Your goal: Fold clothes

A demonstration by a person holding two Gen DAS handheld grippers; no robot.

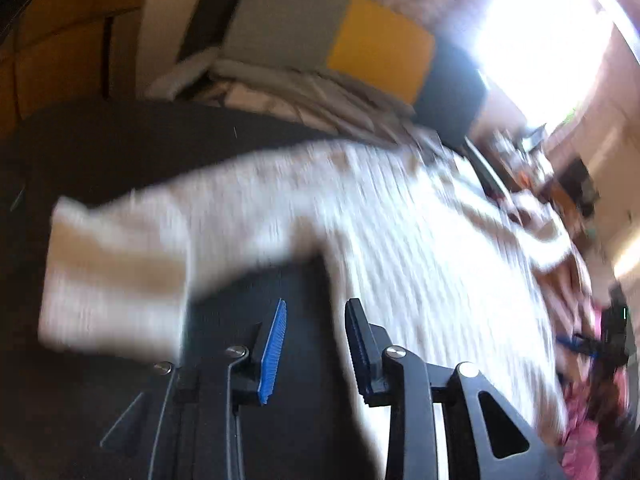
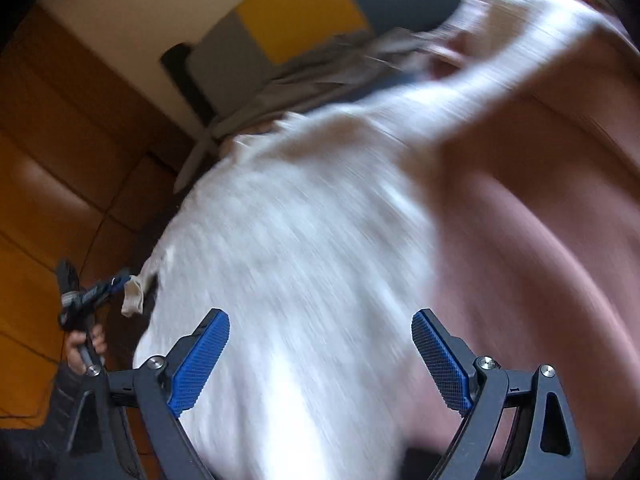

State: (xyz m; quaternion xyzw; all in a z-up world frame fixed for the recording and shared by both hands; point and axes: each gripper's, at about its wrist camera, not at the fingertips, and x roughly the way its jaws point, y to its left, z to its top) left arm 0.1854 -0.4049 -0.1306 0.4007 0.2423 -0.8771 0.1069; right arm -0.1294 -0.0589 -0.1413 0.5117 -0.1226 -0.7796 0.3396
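Dark bed surface (image 1: 120, 152) carries everything; a blanket pile (image 1: 280, 92) sits at the far end under a grey and yellow headboard panel (image 1: 332, 36). Both views are motion-blurred, so I can't vouch for the details.

White ribbed sweater (image 1: 400, 232) is spread on the bed, body running away from me and to the right in the left wrist view, one sleeve (image 1: 116, 272) thrown out left with a striped cuff. In the right wrist view a pinkish garment (image 2: 540, 240) lies just beside the sweater on its right; can't tell which overlaps which.

Left gripper (image 1: 314, 320): jaws partly apart, nothing between them, hanging over dark bed just off the sweater's near edge, sleeve to its left. Right gripper (image 2: 320, 344): jaws wide, empty, directly above the sweater body.

My read: the sleeve is the next grab, and left is nearer.
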